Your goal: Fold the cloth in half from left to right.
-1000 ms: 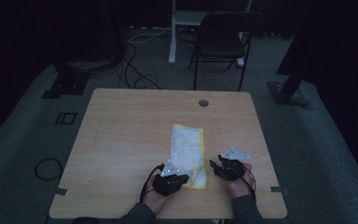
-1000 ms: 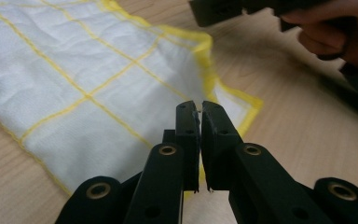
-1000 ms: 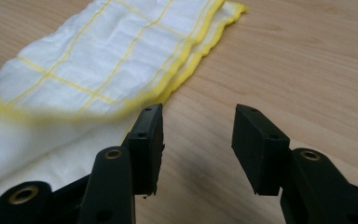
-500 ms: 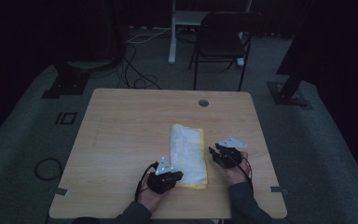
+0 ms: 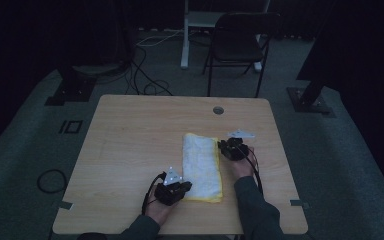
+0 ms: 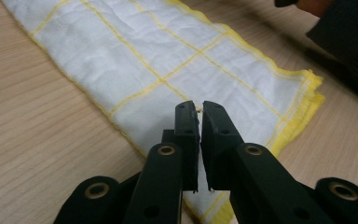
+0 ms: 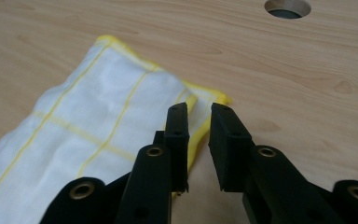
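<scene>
Wooden table (image 5: 130,135) with cable hole (image 5: 218,110), black chair (image 5: 240,42), floor cables (image 5: 147,75)

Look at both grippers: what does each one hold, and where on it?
Left gripper: jaws nearly shut over the cloth's near corner; a grip cannot be told. Right gripper: jaws closing at the far edge, gap visible, nothing held yet.

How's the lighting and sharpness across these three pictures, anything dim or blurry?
High view: dim and murky, room beyond the light wooden table nearly black. Left gripper view: bright, the white cloth with yellow grid lines crisp, the dark sleeve at the top right soft. Right gripper view: evenly lit, no glare, near jaws slightly soft.
</scene>
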